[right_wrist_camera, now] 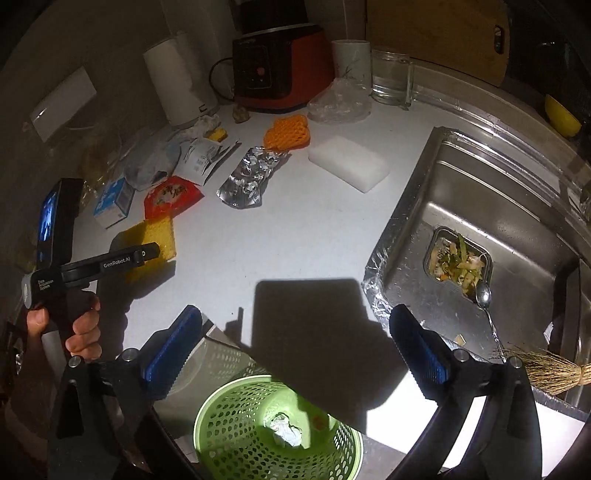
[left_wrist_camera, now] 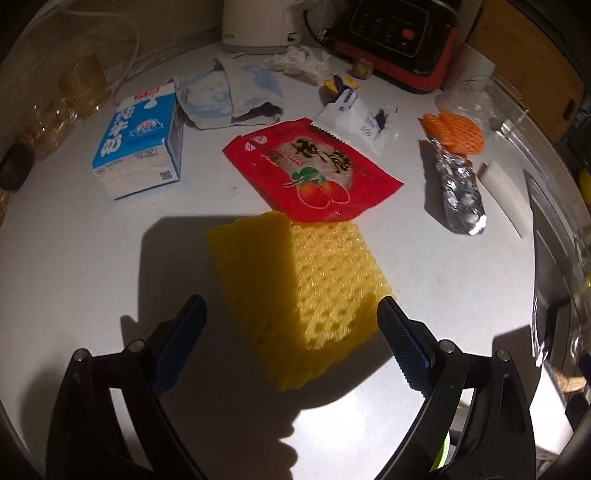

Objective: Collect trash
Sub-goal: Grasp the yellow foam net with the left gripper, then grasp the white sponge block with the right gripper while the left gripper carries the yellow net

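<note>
A yellow foam fruit net (left_wrist_camera: 306, 288) lies on the white counter between the open jaws of my left gripper (left_wrist_camera: 291, 314), which is not closed on it. The net also shows in the right wrist view (right_wrist_camera: 155, 236), with the left gripper (right_wrist_camera: 147, 253) over it. Behind it lie a red snack wrapper (left_wrist_camera: 310, 173), a blue milk carton (left_wrist_camera: 140, 144), a silver foil pouch (left_wrist_camera: 458, 184), an orange foam net (left_wrist_camera: 454, 131) and white sachets (left_wrist_camera: 362, 114). My right gripper (right_wrist_camera: 295, 325) is open and empty above a green perforated bin (right_wrist_camera: 277, 428) holding crumpled foil (right_wrist_camera: 286, 430).
A white kettle (left_wrist_camera: 258, 26) and a red-black cooker (left_wrist_camera: 399, 40) stand at the back. A steel sink (right_wrist_camera: 491, 236) with food scraps in its strainer and a spoon is on the right. A white foam block (right_wrist_camera: 349, 162), glass mug (right_wrist_camera: 391, 77) and crumpled tissue (left_wrist_camera: 299, 61) sit nearby.
</note>
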Demonstrator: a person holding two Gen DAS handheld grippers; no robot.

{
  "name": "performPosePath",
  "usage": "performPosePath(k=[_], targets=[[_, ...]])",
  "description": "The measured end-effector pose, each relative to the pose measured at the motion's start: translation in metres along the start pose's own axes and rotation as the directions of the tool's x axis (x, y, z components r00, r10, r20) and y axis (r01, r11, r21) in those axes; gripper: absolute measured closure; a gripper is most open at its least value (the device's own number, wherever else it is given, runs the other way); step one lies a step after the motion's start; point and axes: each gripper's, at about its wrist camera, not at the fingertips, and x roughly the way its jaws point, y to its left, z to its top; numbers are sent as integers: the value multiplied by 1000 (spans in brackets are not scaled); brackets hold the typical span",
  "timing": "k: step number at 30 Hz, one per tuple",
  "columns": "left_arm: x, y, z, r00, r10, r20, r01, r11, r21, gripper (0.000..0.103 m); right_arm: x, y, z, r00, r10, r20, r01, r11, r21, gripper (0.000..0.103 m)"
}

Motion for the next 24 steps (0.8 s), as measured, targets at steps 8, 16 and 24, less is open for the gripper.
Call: performPosePath(k=[8, 16, 24], targets=[[8, -14, 7, 999, 33, 0, -33, 999, -44, 24, 21, -8, 11, 999, 36, -29, -35, 999, 33, 2], [-1, -29, 7, 1000, -30, -2, 30, 999, -39, 73, 34, -17, 19, 998, 43, -36, -42, 999, 10, 2], [-26, -22, -8, 999, -39, 3, 39, 998, -44, 78, 76, -39, 90, 1000, -15, 8, 16, 980, -200, 2]])
